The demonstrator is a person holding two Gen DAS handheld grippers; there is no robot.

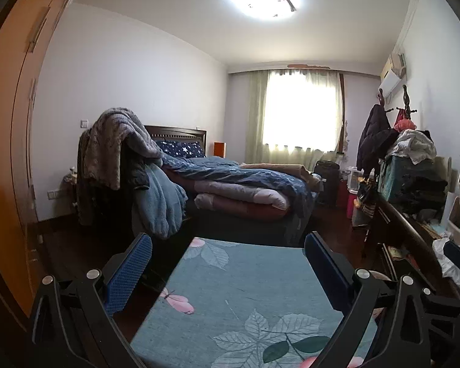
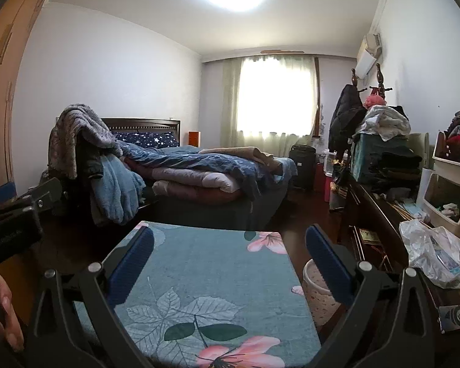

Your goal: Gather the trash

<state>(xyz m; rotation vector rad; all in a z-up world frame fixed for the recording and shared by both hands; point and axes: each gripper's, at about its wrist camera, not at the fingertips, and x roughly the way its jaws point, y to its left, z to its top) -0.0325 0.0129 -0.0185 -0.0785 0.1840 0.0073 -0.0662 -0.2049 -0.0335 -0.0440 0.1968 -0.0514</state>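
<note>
My left gripper (image 1: 228,254) is open and empty, held above a blue floral rug (image 1: 245,291). My right gripper (image 2: 230,245) is open and empty above the same rug (image 2: 205,276). A crumpled clear plastic bag (image 2: 435,251) lies on the dark wooden dresser (image 2: 380,214) at the right; it also shows in the left wrist view (image 1: 447,260). A small pinkish waste bin (image 2: 317,288) stands on the floor beside the dresser, partly hidden by my right finger. The left gripper's body (image 2: 12,224) shows at the left of the right wrist view.
An unmade bed (image 2: 205,168) with piled blankets stands ahead. A chair draped with clothes (image 2: 86,153) is at its left. Folded clothes (image 2: 386,153) and white storage bins (image 2: 450,184) crowd the dresser. An orange wardrobe (image 1: 9,122) is at the left.
</note>
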